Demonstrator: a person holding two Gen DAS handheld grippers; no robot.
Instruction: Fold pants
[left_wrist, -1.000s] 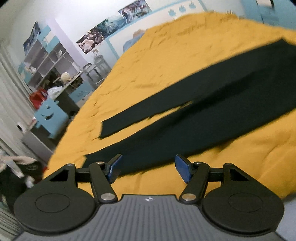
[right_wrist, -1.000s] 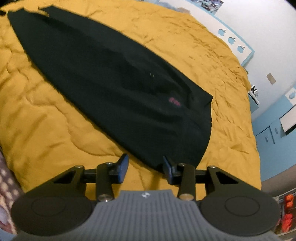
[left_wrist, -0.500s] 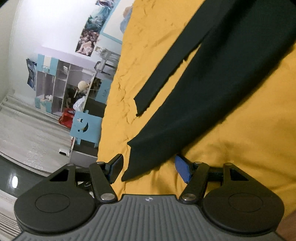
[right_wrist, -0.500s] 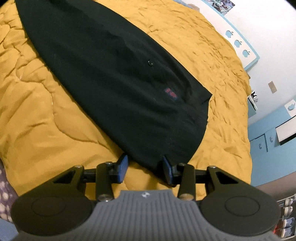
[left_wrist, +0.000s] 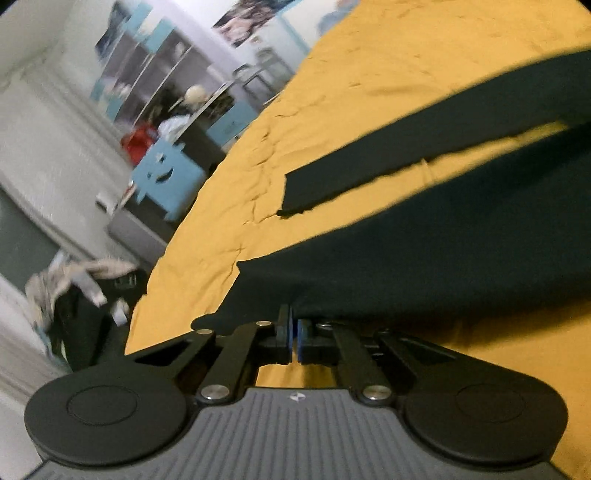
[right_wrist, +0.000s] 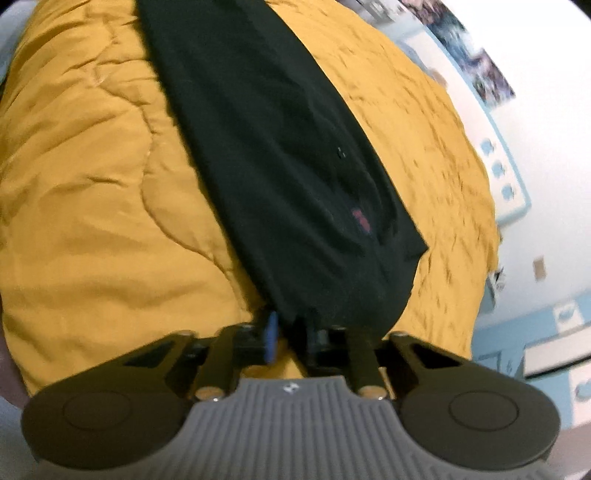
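Two grippers are clamped on the black pants (left_wrist: 424, 258), which lie on the yellow bedspread (left_wrist: 369, 81). My left gripper (left_wrist: 294, 334) has its blue pads pressed together on the near leg's hem at lower centre. From there the legs run toward the upper right, off the frame edge. In the right view the pants' (right_wrist: 288, 166) long axis runs from lower centre toward the top. My right gripper (right_wrist: 290, 332) pinches the waist edge, though dark cloth covers its right finger. Motion blur softens both frames, including a small reddish mark (right_wrist: 361, 218).
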